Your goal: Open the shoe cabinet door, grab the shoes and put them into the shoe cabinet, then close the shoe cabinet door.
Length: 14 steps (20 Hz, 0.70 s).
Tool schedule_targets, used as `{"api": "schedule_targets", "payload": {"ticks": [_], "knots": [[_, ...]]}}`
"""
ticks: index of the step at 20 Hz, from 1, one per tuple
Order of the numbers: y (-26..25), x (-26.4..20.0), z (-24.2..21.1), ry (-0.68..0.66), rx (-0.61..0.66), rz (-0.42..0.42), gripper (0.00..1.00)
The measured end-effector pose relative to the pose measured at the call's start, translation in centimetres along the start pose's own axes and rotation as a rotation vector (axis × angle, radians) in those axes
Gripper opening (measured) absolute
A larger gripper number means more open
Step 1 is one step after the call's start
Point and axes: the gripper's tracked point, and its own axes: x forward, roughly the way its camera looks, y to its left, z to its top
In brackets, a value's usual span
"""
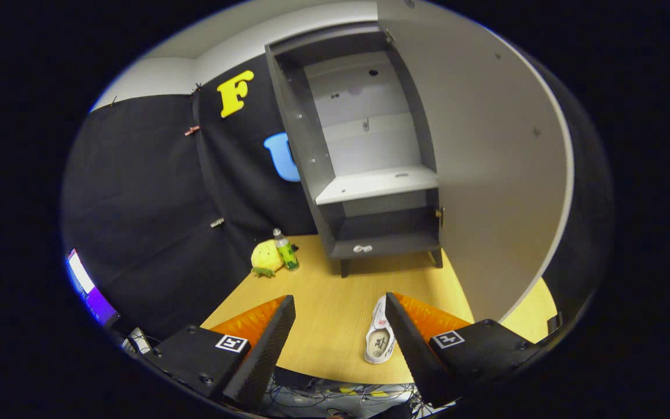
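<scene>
**Bystanders on the table**

A wooden table [335,314] with a light grain carries two stray items near its far left corner. A yellow plush toy [266,258] with green trim lies against the black cloth wall. A small bottle [285,250] of green liquid stands upright just beside it, touching or nearly touching its right side. Below the table's near edge, a tangle of cables [335,398] shows. A lit screen [88,288] sits far left.
</scene>
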Motion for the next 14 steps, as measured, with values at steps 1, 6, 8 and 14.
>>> {"api": "schedule_targets", "payload": {"ticks": [1,6,8,14], "knots": [[-0.3,1.5,-1.7,0.050,0.011,-0.008,0.99],[-1.8,8.1,-11.8,0.300,0.067,-0.049,0.99],[-2.7,10.2,-14.5,0.356,0.063,-0.075,0.99],[-4.8,15.3,-18.3,0.415,0.023,-0.127,0.99]]}}
